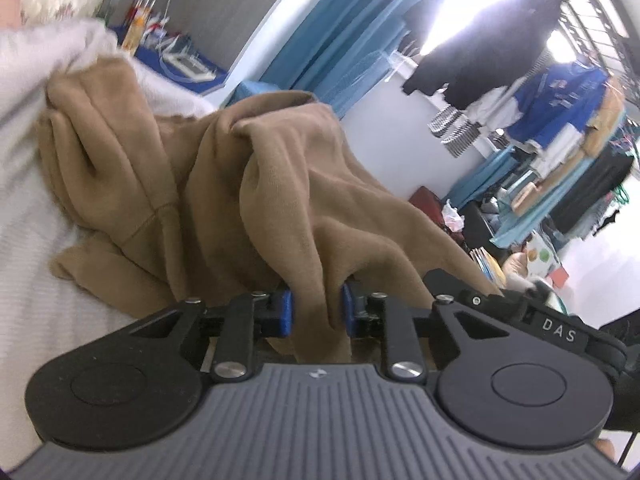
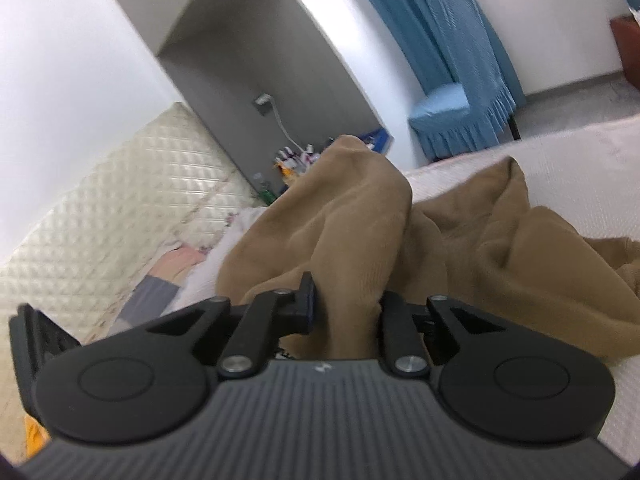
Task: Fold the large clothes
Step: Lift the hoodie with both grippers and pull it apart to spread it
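A large tan sweatshirt point(image 1: 168, 184) lies bunched on a white bedspread point(image 1: 36, 240). My left gripper point(image 1: 317, 312) is shut on a fold of the tan cloth, which hangs between its blue pads point(image 1: 286, 312). In the right wrist view the same tan sweatshirt point(image 2: 500, 248) rises in a hump in front of the camera. My right gripper point(image 2: 344, 308) is shut on another fold of it; the cloth covers its right finger. Both held folds are lifted off the bed.
A quilted cream headboard point(image 2: 100, 208) and a grey wall panel point(image 2: 256, 52) stand behind the bed. A blue-covered chair point(image 2: 460, 112) and blue curtains are to the right. A rack of hanging clothes point(image 1: 560, 120) and floor clutter fill the room's far side.
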A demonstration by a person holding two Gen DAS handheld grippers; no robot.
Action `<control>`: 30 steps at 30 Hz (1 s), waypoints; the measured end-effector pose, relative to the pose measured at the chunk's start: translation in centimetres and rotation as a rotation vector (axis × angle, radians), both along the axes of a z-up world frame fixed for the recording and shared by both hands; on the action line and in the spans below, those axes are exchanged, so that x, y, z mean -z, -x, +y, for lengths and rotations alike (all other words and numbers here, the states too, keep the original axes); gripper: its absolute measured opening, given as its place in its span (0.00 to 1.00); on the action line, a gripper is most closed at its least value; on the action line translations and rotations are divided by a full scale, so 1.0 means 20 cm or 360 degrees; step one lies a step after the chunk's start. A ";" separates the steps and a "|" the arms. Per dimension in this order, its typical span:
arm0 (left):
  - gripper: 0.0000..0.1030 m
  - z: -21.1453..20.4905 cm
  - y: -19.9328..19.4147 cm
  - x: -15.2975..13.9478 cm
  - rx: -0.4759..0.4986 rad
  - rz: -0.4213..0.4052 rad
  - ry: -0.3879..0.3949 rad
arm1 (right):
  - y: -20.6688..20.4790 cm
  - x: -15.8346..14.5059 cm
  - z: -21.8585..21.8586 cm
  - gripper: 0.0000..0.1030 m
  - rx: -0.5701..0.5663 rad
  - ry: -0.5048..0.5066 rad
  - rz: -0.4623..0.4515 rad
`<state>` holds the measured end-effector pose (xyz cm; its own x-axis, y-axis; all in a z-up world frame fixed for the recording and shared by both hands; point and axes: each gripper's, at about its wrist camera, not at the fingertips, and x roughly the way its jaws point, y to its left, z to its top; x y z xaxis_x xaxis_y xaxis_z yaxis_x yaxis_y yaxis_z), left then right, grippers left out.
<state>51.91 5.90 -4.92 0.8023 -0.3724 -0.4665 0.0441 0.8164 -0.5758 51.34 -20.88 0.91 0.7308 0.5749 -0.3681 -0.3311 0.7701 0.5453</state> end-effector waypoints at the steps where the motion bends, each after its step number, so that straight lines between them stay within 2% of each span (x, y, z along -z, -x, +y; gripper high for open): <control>1: 0.26 -0.01 0.07 -0.05 0.0007 -0.0023 -0.0018 | 0.04 -0.04 0.00 0.15 -0.0008 -0.0006 -0.0021; 6: 0.25 -0.06 0.47 -0.26 0.0010 -0.0120 -0.0021 | 0.35 -0.19 -0.05 0.14 -0.0040 -0.0033 -0.0113; 8: 0.25 -0.08 0.66 -0.29 0.0011 -0.0134 0.0016 | 0.47 -0.22 -0.08 0.14 -0.0033 -0.0049 -0.0130; 10: 0.25 -0.11 0.85 -0.33 0.0019 -0.0155 0.0003 | 0.59 -0.25 -0.11 0.14 -0.0024 -0.0058 -0.0142; 16: 0.25 -0.18 1.36 -0.34 0.0033 -0.0188 -0.0028 | 0.94 -0.30 -0.14 0.14 -0.0065 0.0010 -0.0193; 20: 0.25 -0.21 1.66 -0.27 0.0038 -0.0178 -0.0019 | 1.15 -0.29 -0.19 0.14 -0.0101 0.0016 -0.0183; 24: 0.25 -0.25 1.89 -0.14 0.0036 -0.0167 -0.0073 | 1.30 -0.23 -0.19 0.14 -0.0143 0.0056 -0.0194; 28: 0.25 -0.31 1.98 0.09 0.0011 -0.0065 -0.0169 | 1.37 -0.05 -0.21 0.14 -0.0176 0.0061 -0.0146; 30: 0.25 -0.34 1.98 0.20 0.0013 0.0010 -0.0200 | 1.37 0.08 -0.21 0.14 -0.0161 0.0068 -0.0059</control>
<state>12.29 -0.90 -9.02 0.7964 -0.3173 -0.5148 0.0479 0.8817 -0.4694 23.92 -25.03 -0.65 0.6835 0.6306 -0.3676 -0.4275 0.7540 0.4987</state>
